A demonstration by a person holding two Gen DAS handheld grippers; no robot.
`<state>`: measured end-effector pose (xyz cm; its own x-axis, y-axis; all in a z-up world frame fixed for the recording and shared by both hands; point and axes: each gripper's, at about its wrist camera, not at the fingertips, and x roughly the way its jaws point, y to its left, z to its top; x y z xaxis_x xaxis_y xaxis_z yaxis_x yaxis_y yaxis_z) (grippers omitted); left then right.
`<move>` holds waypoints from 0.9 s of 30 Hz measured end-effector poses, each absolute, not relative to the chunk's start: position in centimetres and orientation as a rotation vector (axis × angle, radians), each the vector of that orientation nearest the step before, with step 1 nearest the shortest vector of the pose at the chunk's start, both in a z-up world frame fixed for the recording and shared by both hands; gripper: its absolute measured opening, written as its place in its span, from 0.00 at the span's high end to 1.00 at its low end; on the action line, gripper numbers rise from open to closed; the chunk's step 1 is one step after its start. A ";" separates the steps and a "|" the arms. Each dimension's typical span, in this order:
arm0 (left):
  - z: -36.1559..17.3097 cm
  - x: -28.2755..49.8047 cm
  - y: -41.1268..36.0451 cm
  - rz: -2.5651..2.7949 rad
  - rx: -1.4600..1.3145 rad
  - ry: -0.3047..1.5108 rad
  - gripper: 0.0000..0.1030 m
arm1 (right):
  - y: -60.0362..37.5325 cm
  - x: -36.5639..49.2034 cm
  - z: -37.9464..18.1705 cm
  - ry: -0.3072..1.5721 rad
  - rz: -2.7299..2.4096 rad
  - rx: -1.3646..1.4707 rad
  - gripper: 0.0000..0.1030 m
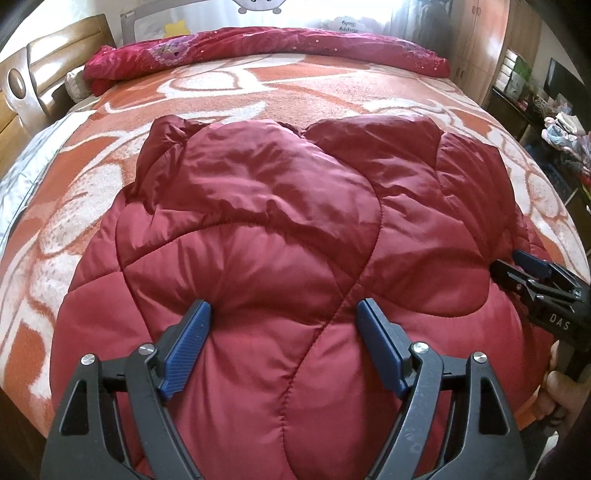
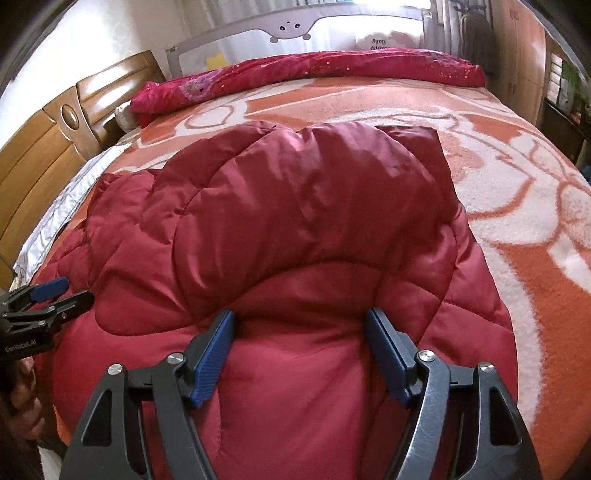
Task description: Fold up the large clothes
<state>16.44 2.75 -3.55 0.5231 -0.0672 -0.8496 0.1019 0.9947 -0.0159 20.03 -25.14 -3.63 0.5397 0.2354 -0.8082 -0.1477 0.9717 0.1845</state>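
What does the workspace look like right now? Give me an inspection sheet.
Surface: bed with orange and white blanket.
Job's things: dark red quilted coat spread on the blanket, partly folded.
Clutter: red quilt rolled along the far edge.
Grippers: left gripper and right gripper open, fingertips pressed into the coat's near part.
Cables: nothing seen.
Surroundings: wooden headboard at left, bed rail beyond, cluttered shelf at right.

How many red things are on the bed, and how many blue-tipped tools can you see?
Red puffy coat: 1
Red flowery quilt rolled up at the far edge of the bed: 1
Tools with blue fingers: 2, the left tool and the right tool
Total: 4
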 end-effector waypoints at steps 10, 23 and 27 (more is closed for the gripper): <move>-2.2 15.1 4.1 -0.104 -0.045 0.999 0.22 | -25.6 19.9 -3.9 0.966 0.229 0.102 0.30; -3.9 15.7 4.1 -0.116 -0.021 1.010 0.20 | -25.6 15.9 -2.4 0.966 0.199 0.027 0.29; -4.3 15.3 3.7 -0.111 0.013 0.982 0.19 | -26.1 16.1 -4.1 0.957 0.202 0.065 0.24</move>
